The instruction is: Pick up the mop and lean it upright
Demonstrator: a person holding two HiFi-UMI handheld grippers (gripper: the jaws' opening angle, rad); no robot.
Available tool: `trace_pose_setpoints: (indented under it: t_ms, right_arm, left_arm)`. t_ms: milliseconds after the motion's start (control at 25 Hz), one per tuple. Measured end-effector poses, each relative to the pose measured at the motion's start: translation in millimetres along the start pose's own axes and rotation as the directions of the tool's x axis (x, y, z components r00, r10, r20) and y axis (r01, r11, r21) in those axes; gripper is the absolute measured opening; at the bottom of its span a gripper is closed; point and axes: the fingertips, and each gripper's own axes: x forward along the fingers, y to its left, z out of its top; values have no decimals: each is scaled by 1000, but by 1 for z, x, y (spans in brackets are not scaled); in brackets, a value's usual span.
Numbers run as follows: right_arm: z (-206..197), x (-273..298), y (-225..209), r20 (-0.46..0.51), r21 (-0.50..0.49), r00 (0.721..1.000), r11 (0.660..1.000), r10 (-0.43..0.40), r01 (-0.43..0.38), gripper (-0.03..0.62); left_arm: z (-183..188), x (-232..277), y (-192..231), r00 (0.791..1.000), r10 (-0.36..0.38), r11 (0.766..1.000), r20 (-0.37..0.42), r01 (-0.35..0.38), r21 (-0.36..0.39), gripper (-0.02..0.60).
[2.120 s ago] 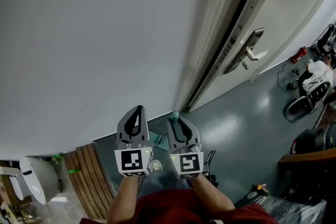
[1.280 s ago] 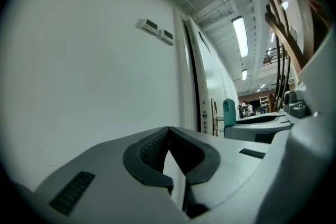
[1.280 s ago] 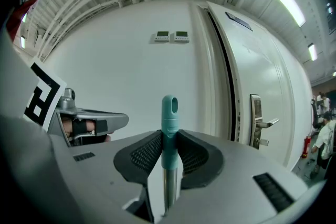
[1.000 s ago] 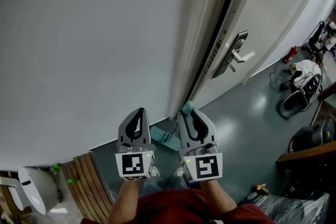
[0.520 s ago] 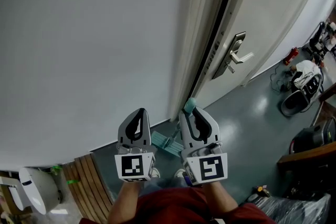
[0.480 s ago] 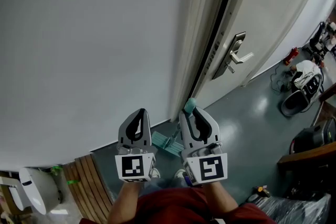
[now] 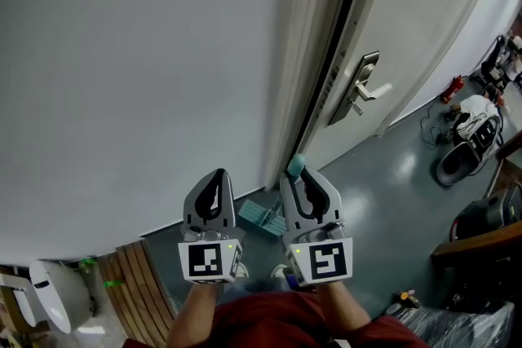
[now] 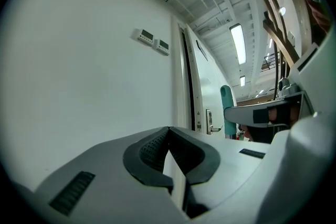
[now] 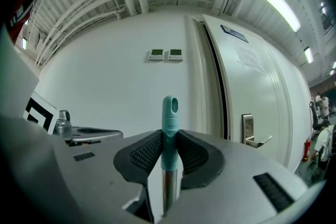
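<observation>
The mop stands upright in front of me. Its teal handle end (image 9: 169, 113) pokes up between the pads of my right gripper (image 9: 169, 136), which is shut on it just above the metal shaft. In the head view the handle tip (image 7: 295, 166) shows at the right gripper (image 7: 300, 173), close to the door frame, and the teal mop head (image 7: 259, 218) lies on the floor below, between my hands. My left gripper (image 7: 217, 173) hovers beside it, shut with nothing in it (image 8: 169, 129). From the left gripper view the mop handle (image 8: 227, 99) is off to the right.
A white wall (image 7: 147, 77) is straight ahead, with two small control panels (image 9: 165, 54). To the right is a pale door with a metal lever handle (image 7: 363, 90). Wooden slats (image 7: 143, 281) lie at lower left. Shoes and cables (image 7: 469, 138) litter the grey floor at right.
Since the earliest frame the right gripper, still holding the mop handle, has come closer to the door frame. Over the last half second nothing has visibly moved.
</observation>
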Motion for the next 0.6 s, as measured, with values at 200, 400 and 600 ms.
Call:
trace_pose_setpoints:
  t_ms: [200,400,600]
  right_arm:
    - [0,-1,0,17,-7,1000,1000,14,-14,104]
    - [-3,1,-1,8,8,999,999,35,-35,104]
    - [-12,3,3,-5,29,997,996,82,-82,104]
  left_arm:
    - [1,0,0,1000,14,1000,5,-14,0,12]
    - [3,-1,5,999,51,999,14,-51,16,14]
    - [0,-3,9,998,65,998,7,-65,16,14]
